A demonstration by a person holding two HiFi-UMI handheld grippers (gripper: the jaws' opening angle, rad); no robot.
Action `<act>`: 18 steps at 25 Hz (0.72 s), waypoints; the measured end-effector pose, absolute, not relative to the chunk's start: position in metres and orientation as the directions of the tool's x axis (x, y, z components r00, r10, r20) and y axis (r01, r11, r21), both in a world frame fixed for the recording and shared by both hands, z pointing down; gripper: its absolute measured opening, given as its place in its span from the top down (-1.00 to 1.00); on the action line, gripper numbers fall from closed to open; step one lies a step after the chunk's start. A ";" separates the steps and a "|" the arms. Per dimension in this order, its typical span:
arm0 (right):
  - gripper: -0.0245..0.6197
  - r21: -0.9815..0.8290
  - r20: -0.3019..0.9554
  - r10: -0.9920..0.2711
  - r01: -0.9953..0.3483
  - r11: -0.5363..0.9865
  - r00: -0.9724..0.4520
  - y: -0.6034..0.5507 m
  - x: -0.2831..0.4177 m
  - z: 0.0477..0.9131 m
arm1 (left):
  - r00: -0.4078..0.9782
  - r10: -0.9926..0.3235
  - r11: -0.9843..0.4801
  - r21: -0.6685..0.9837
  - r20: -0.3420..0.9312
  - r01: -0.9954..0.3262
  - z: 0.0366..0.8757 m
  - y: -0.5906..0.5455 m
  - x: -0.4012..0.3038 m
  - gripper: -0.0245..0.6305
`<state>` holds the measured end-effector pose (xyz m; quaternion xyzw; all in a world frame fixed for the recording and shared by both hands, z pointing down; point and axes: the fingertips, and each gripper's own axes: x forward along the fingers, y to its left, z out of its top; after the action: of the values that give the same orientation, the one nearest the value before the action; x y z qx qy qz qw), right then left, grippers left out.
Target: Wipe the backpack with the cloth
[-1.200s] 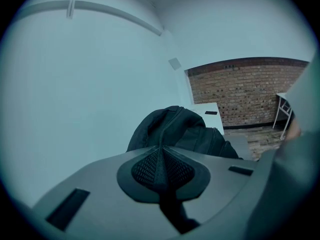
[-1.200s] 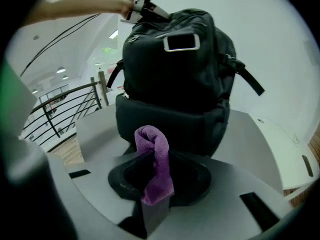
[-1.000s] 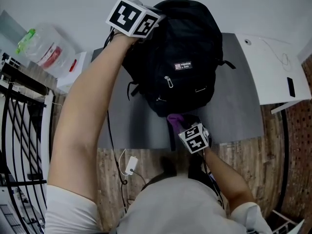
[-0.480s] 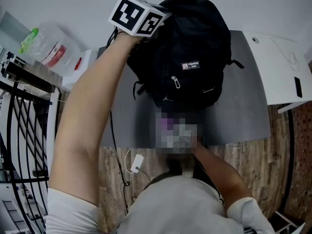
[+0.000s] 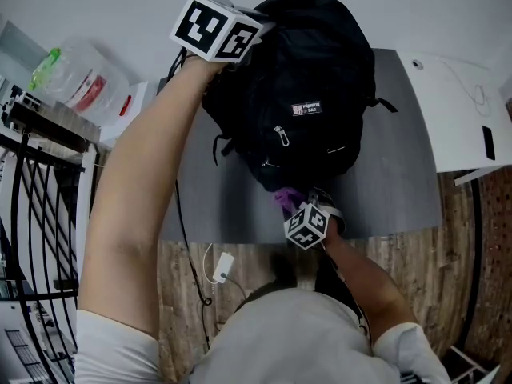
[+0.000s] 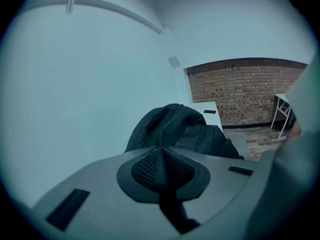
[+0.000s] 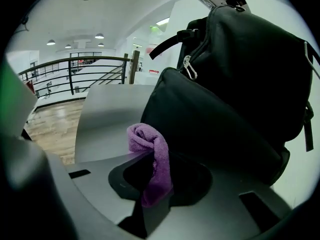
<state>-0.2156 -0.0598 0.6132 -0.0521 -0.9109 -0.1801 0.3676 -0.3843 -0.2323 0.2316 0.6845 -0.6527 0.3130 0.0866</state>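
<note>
A black backpack [image 5: 312,78] stands on the grey table [image 5: 392,174]. At its top left corner my left gripper [image 5: 228,50] is shut on a thin black piece of the bag. In the left gripper view the pads [image 6: 161,156] meet, with the backpack [image 6: 170,126] right behind them. My right gripper [image 5: 294,206] is shut on a purple cloth [image 5: 286,197]. The cloth is against the lower front of the bag, near the table's front edge. In the right gripper view the cloth [image 7: 150,144] bunches out of the jaws beside the backpack [image 7: 235,84].
To the right stands a white table [image 5: 456,110] with a small black object [image 5: 488,142] on it. A clear plastic jug [image 5: 72,74] and a black railing [image 5: 32,214] are at the left. A cable with a white adapter [image 5: 218,269] lies on the wooden floor.
My right gripper has rolled and sunk a little with the cloth at the backpack's lower front. The left gripper has kept its hold at the top.
</note>
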 end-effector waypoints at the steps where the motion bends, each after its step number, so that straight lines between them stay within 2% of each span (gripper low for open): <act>1: 0.63 0.295 0.689 -0.048 0.219 0.930 -0.723 -0.066 -0.213 0.613 | -0.048 -0.839 -0.132 -0.289 0.542 -0.948 0.232 -0.232 -0.385 0.89; 18: 0.63 0.359 0.701 -0.197 0.099 0.928 -0.686 -0.150 -0.177 0.614 | -0.056 -0.832 -0.115 -0.270 0.552 -0.956 0.237 -0.233 -0.387 0.89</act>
<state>-0.1766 -0.1501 0.6138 0.0273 -0.8987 -0.1877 0.3955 -0.3865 -0.2329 0.2371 0.6796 -0.6578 0.3089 0.1002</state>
